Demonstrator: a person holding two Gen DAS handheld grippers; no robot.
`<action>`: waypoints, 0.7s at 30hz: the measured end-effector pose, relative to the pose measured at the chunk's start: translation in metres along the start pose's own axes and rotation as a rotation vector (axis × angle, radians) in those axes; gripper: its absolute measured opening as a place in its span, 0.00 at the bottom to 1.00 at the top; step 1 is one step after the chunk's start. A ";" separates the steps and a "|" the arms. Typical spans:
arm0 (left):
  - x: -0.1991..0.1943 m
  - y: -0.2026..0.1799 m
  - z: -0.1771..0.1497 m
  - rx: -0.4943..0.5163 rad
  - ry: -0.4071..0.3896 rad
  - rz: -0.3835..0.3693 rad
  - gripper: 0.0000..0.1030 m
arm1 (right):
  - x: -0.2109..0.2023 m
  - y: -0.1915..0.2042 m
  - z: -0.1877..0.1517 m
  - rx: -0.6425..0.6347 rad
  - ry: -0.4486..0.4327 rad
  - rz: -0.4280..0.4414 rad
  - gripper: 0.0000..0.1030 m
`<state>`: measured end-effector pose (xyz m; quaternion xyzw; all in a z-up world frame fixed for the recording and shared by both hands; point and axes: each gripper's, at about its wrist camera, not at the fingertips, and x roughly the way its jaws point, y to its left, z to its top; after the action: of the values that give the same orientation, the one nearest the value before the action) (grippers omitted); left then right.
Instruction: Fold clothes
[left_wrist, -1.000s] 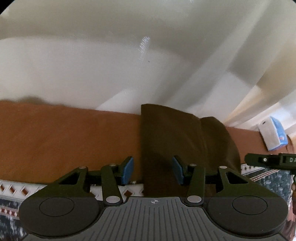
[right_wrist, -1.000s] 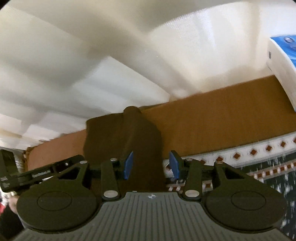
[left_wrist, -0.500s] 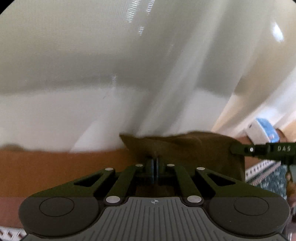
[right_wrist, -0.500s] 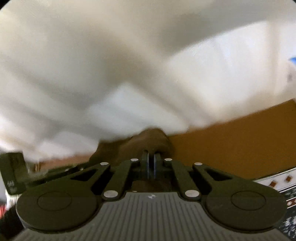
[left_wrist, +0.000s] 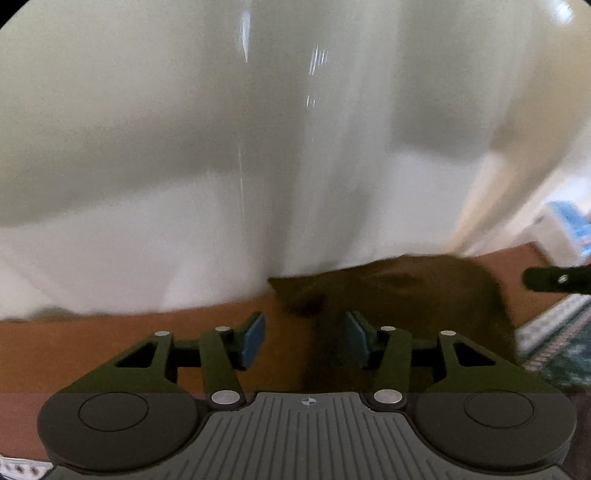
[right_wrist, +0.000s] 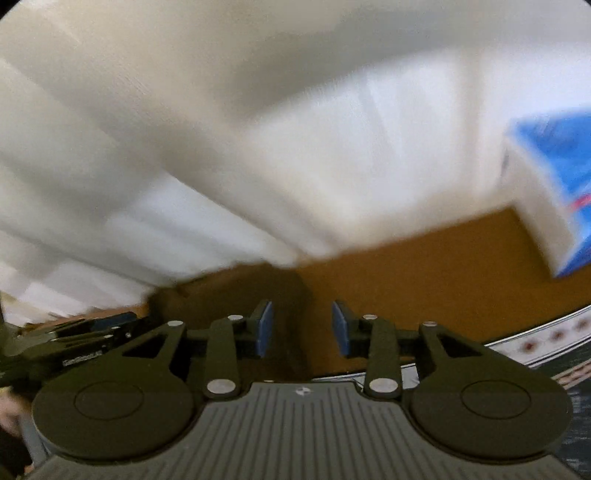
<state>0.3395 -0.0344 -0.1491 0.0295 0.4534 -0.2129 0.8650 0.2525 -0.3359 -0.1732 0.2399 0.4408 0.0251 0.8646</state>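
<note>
Across an orange-brown cloth surface (left_wrist: 110, 350) hemmed by white curtains (left_wrist: 221, 147), our left gripper (left_wrist: 304, 338) and right gripper (right_wrist: 301, 328) have jaws spreading, pinching nothing. The dark brown folded garment (left_wrist: 406, 291) lies lower centre, just beyond them. We judge this fold released; next, regrasp an edge.

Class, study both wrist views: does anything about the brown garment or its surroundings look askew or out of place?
The brown garment lies bunched, its far edge humped rather than flat on the orange surface. Both the left gripper and right gripper are opening, gripping nothing. Nothing spilled or damaged; blur hides detail.
</note>
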 end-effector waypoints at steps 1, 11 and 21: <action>-0.014 -0.002 -0.001 -0.003 -0.009 -0.023 0.62 | -0.020 0.001 0.001 -0.006 -0.021 0.019 0.39; -0.098 -0.083 -0.049 0.071 -0.003 -0.257 0.67 | -0.257 -0.003 -0.071 -0.037 -0.180 -0.038 0.53; -0.090 -0.190 -0.099 0.146 0.112 -0.309 0.68 | -0.383 -0.088 -0.192 0.075 -0.202 -0.259 0.56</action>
<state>0.1431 -0.1516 -0.1082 0.0340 0.4835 -0.3736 0.7909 -0.1442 -0.4361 -0.0198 0.2144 0.3797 -0.1272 0.8909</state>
